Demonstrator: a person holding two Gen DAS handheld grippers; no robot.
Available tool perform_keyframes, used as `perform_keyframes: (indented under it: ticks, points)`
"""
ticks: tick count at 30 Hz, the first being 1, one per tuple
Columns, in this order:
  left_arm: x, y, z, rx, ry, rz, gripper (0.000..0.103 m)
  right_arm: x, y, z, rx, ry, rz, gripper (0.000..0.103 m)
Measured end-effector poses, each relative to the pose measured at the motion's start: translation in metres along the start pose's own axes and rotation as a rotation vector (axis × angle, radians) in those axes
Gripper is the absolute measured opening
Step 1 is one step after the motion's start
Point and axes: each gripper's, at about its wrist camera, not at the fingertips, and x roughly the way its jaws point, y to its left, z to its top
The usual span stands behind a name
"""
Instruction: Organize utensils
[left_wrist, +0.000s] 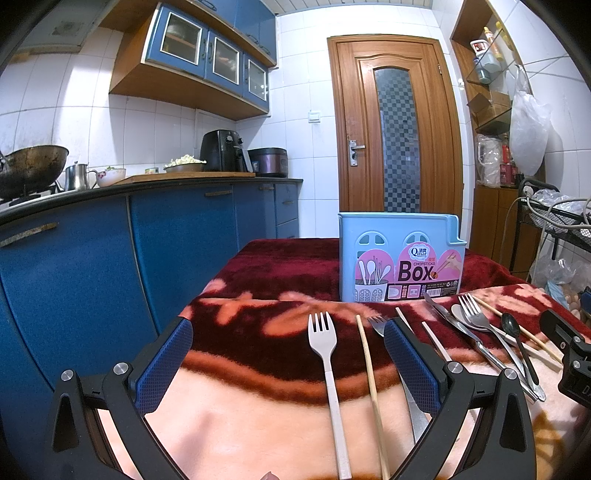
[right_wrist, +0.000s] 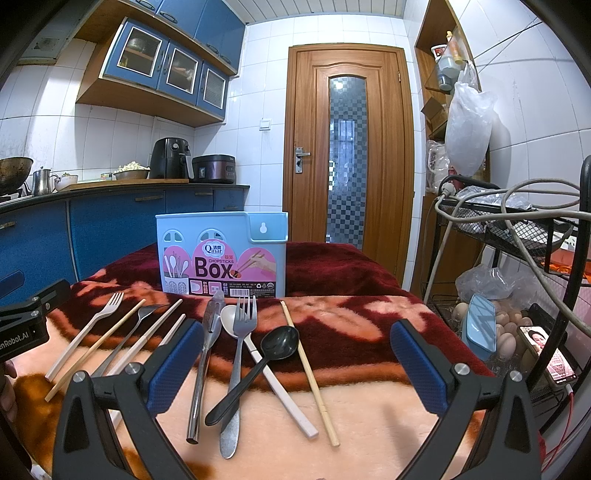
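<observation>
Nearest the lens in the left wrist view, the left gripper (left_wrist: 288, 363) hangs just above the blanket-covered table (left_wrist: 258, 406) with its blue-padded fingers (left_wrist: 164, 365) spread wide, holding nothing; a cream plastic fork (left_wrist: 327, 365) and a single bamboo chopstick (left_wrist: 371, 384) lie between them, tips toward the far edge. Over on the right wrist view, the right gripper (right_wrist: 297, 367) is likewise wide open and empty above a loose pile of utensils: a steel table knife (right_wrist: 203, 363), a steel fork (right_wrist: 238, 365) crossing a white spoon (right_wrist: 273, 373), a black plastic spoon (right_wrist: 258, 365) lying on top of both, and another bamboo chopstick (right_wrist: 308, 369) at the pile's right. Left of that pile lie more chopsticks and another steel fork (right_wrist: 129, 336), fanned out. A pale blue chopsticks box (right_wrist: 221, 253) with a pink label stands upright toward the table's far edge, well apart from both grippers.
</observation>
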Motion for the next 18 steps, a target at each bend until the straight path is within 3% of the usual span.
perform_keyframes:
  ticks: [10,18]
  points:
    - [-0.001,0.002,0.002,0.001,0.007,-0.001,0.103,-0.002,0.0,0.001,0.02,-0.006,0.005,0.103]
    - [0.004,0.01,0.014,0.005,0.065,-0.031,0.103,0.007,-0.02,0.015,0.059,0.106,0.076,0.103]
